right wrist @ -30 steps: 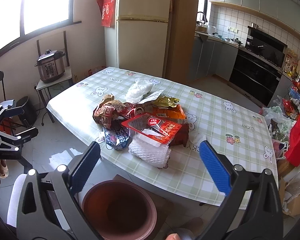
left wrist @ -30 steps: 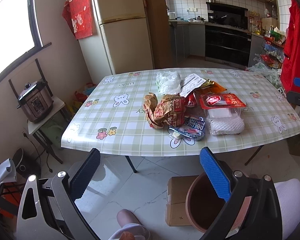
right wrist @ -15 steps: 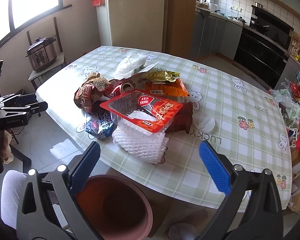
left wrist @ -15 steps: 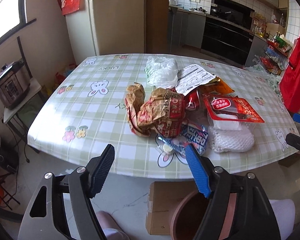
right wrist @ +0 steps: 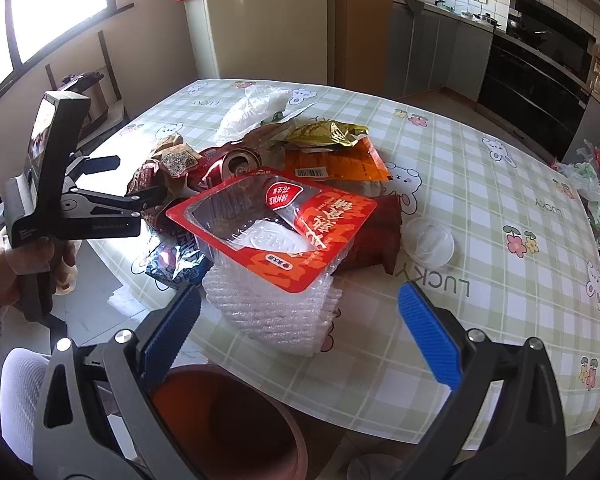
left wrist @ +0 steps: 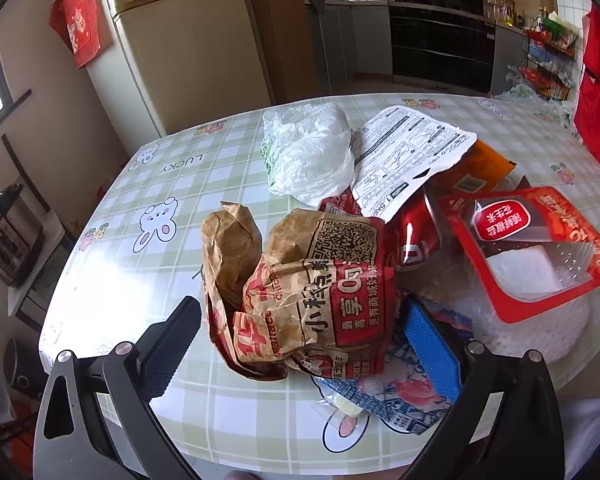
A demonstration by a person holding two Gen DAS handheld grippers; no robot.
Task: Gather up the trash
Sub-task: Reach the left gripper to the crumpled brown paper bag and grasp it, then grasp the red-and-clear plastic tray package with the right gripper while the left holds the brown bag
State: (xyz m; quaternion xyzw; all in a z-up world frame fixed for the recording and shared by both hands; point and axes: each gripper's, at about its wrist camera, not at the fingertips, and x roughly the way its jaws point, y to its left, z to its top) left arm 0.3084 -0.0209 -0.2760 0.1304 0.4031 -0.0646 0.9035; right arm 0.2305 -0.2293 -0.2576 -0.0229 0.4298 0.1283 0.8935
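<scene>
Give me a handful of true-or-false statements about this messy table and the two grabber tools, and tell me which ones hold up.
1. The crumpled brown paper bag sits between the left gripper's fingers. True; the jaws are opening and do not press on it.
2. The right gripper grips the red plastic tray. False: it is open and holds nothing.
3. A crushed red can lies in the pile. True.
4. The brown bin stands on the table. False: it is below the table's edge.
5. The white plastic bag is in the bin. False: it lies on the table.
</scene>
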